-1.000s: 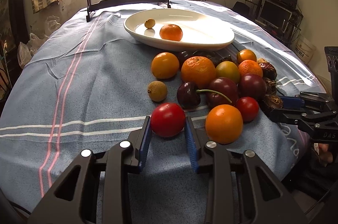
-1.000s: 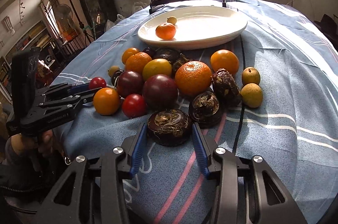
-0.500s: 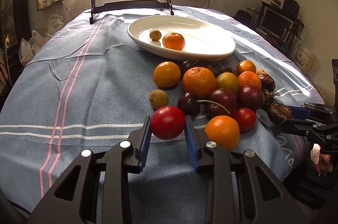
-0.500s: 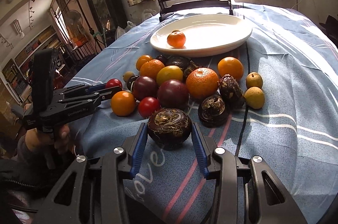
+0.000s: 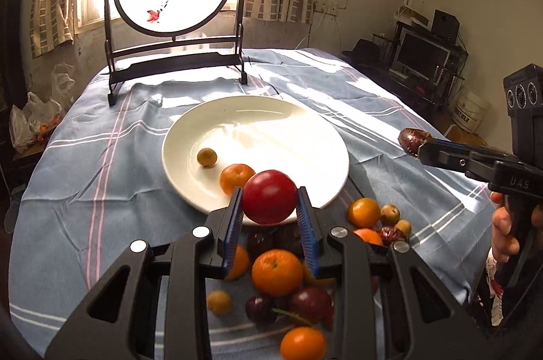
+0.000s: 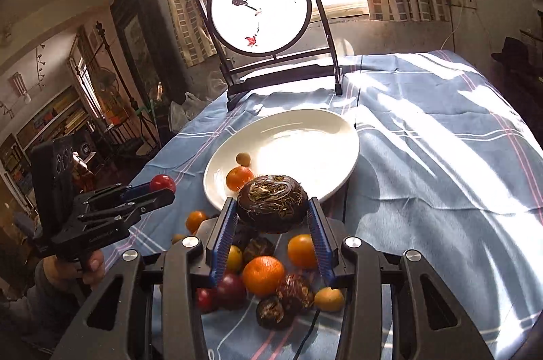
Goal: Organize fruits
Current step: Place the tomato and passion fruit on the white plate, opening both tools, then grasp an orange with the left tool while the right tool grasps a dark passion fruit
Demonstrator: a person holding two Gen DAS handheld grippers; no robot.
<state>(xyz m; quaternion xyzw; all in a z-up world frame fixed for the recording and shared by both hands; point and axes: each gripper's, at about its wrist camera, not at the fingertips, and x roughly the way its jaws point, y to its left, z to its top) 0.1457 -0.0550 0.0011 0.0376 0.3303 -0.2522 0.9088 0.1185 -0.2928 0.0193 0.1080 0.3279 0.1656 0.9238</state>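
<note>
Left tool [image 5: 269, 210] grips a red tomato [image 5: 269, 196], lifted clear of the counter [image 5: 85, 190], at frame centre over the plate's [image 5: 319, 129] near rim. Right tool [image 6: 271, 221] clamps a dark water chestnut [image 6: 272, 203] the same way, also above the near rim. Both pinch at the widest part, so round fruit shouldn't roll out. Plate already has a tangerine [image 5: 236, 178] and a small longan [image 5: 207, 157] at its lower left; its sunlit right half is bare, likely the drop zone. The unsorted pile [image 6: 264, 278] sits on the cloth, bottom of frame, beneath the tools.
</note>
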